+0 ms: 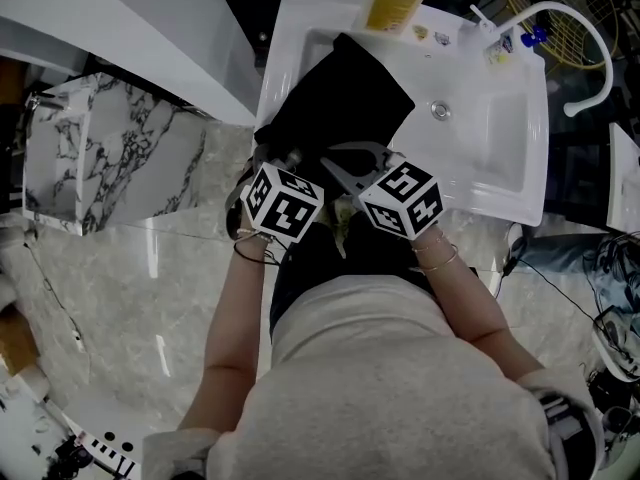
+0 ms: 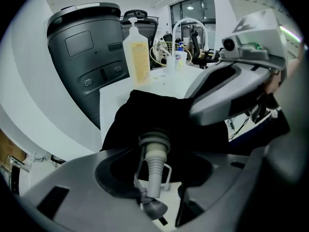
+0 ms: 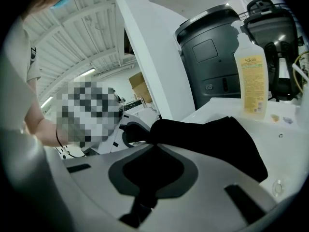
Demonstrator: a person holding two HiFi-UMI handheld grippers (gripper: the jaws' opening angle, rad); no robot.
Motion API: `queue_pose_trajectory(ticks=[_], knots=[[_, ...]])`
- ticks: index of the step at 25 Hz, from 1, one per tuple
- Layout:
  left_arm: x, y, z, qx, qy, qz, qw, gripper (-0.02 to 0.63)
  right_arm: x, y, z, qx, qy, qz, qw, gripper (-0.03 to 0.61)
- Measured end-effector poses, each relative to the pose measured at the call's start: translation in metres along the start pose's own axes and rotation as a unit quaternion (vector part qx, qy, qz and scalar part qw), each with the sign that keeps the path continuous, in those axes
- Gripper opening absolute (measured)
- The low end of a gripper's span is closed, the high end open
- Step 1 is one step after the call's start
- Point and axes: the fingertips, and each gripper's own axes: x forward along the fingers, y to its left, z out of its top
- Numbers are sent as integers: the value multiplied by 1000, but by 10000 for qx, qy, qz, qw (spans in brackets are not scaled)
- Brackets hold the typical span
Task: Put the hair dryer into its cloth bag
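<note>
Right gripper (image 3: 152,173) — 2 jaws pressed together, pinching the cloth bag (image 1: 335,98) that lies across the sink (image 1: 500,148). Left gripper (image 2: 165,187) — jaws spread; only its own view shows the hair dryer (image 2: 154,149), corded end between them.

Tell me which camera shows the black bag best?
Head view: the cloth bag lies spread in the sink, seen from above. The right gripper view shows it pinched in the right tongs; the left gripper view, partly hidden.

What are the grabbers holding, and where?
Right gripper pinches the cloth bag by its edge. Left gripper stands open around the hair dryer, at its ribbed cord end.
</note>
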Motion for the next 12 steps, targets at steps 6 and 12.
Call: queue_pose_trajectory(ticks=[6, 12], knots=[[12, 4, 12, 82, 57, -4, 10000, 209, 0, 1, 0, 8, -13, 12, 10000, 11], [19, 4, 6, 236, 183, 215, 9993, 209, 0, 3, -3, 9, 21, 42, 10000, 11]])
